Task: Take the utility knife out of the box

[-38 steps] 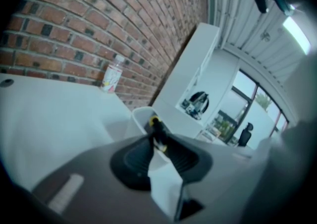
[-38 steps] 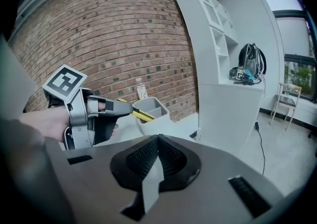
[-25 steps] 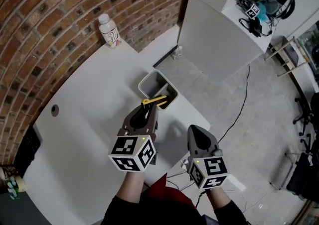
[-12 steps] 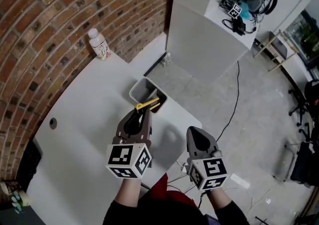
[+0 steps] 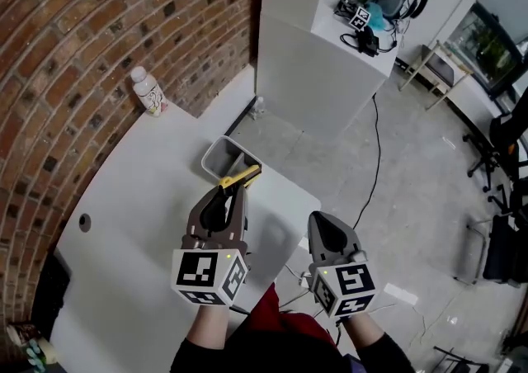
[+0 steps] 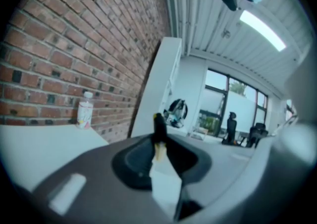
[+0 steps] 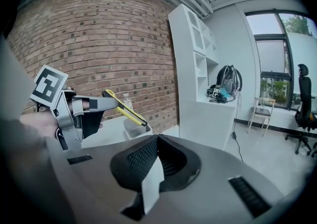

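**Since the utility knife [image 5: 242, 177] is up out of the box [image 5: 216, 155], the job looks almost done**

The left gripper [image 5: 231, 188] has its fingers closed on the utility knife and grips it near the back end of the yellow handle. In the left gripper view a dark end w/ a bit of yellow sticks up between the fingers. In the right gripper view the knife is in the air and tilted, w/ its dark tip pointing down toward the box. The box stands on the white counter [image 5: 140, 190], close to the counter's edge. The tip seems to be above the rim and not inside, but it is very near, so the knife is not yet well away from the box.

The right gripper [image 5: 324, 219] has its fingers closed together w/ nothing between them. It is held beside the left one, apart from the box. A bottle [image 5: 148, 91] stands far back by the brick wall [image 5: 99, 25] and has no part in this.

By my judgement the reach, the grip and the lift are done. What is left is small, e.g. to carry the knife clear of the box and perhaps lay it on the counter, though the task asks only to take it out. If anything else lies in the box, I cannot tell.
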Motion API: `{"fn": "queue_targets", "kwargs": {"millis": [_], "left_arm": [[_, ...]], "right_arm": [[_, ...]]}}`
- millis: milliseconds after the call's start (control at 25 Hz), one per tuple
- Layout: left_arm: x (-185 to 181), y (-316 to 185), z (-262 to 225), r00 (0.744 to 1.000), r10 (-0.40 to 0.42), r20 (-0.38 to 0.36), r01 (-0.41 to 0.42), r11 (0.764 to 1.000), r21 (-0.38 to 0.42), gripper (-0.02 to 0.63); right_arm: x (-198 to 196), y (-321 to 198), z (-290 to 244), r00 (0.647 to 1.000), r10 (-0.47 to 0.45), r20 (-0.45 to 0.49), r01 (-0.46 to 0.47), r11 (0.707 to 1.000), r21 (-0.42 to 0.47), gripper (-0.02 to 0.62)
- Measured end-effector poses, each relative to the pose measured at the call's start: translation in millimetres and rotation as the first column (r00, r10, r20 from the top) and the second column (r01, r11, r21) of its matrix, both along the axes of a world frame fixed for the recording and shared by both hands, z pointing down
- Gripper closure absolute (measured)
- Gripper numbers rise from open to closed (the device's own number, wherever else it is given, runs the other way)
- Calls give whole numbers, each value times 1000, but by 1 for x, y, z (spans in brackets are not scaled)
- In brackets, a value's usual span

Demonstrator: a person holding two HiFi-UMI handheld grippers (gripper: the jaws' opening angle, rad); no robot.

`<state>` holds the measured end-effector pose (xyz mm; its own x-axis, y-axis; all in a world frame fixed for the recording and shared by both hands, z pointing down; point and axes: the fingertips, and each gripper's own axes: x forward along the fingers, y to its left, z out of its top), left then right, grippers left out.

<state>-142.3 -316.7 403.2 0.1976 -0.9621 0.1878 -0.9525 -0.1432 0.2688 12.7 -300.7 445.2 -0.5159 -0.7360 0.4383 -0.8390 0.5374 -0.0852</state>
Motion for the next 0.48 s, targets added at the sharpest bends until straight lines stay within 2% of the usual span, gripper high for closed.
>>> {"fn": "queue_targets", "kwargs": {"millis": [480], "left_arm": [[51, 7, -30, 990, 139, 19, -140, 988, 61, 535]], "right_arm": [[51, 14, -21, 991, 131, 9, -131, 991, 37, 588]]}}
